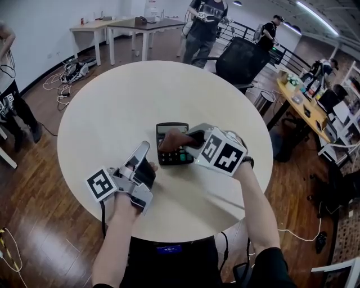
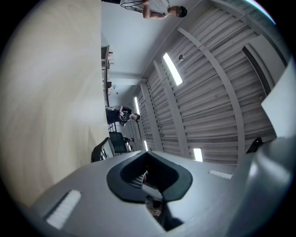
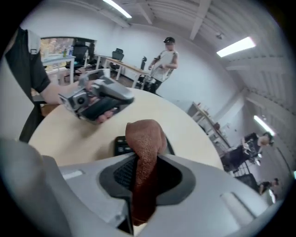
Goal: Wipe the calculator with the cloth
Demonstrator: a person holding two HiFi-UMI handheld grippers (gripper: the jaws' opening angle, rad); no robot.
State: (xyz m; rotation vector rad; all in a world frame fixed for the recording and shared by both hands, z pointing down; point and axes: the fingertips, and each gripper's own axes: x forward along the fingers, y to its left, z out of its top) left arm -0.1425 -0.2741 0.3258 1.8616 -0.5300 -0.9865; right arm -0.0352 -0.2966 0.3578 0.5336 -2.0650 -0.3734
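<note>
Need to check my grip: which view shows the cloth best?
Right gripper view: the cloth fills the middle, pinched in the right claw, with the calculator behind it. Head view shows only a brown bit of it on the calculator. Left gripper view shows none of it, only ceiling.

Open office or lab space, desks [image 1: 93, 26], black office chair [image 1: 242, 59], cables [image 1: 70, 70] (tangled) on wood floor [image 1: 34, 185], strip lights [image 1: 315, 17] overhead

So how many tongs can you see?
2. The left tongs are held shut above the near side of the table; the right tongs grip the brown cloth over the calculator. None seem hidden.
</note>
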